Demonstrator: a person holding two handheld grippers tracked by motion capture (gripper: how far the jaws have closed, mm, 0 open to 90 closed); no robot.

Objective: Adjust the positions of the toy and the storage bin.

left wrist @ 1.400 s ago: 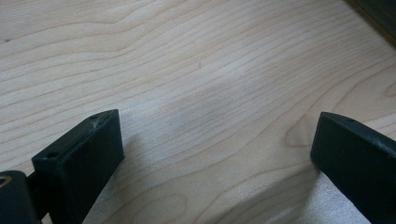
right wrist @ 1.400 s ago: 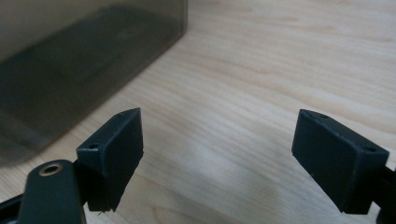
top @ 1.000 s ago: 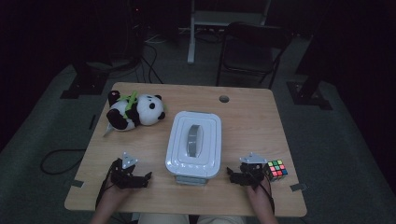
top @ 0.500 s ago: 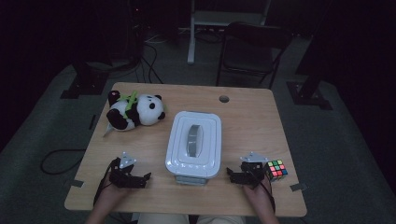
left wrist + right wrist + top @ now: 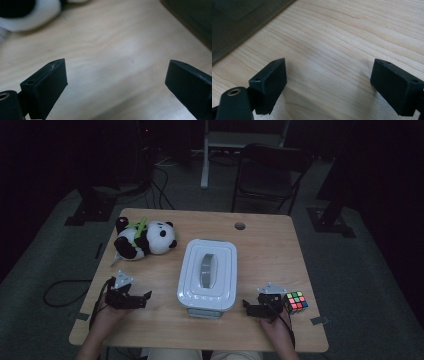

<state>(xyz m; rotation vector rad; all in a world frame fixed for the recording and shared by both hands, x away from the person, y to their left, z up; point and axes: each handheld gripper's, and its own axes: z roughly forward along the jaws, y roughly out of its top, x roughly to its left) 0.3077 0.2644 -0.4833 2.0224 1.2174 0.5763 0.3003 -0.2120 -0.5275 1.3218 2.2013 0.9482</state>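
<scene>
Since the white lidded storage box (image 5: 207,274) looks like rigid, smooth plastic and fairly light, I would take it by its two long sides. It sits mid-table between the tongs: at three o'clock of the left gripper (image 5: 145,299), at nine o'clock of the right gripper (image 5: 247,306), both spread wide over bare table (image 5: 270,245).

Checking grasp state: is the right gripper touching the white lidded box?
Apart. The high view shows bare table between the right gripper and the white lidded box; in the right gripper view its jaws stand open over wood alone.
</scene>
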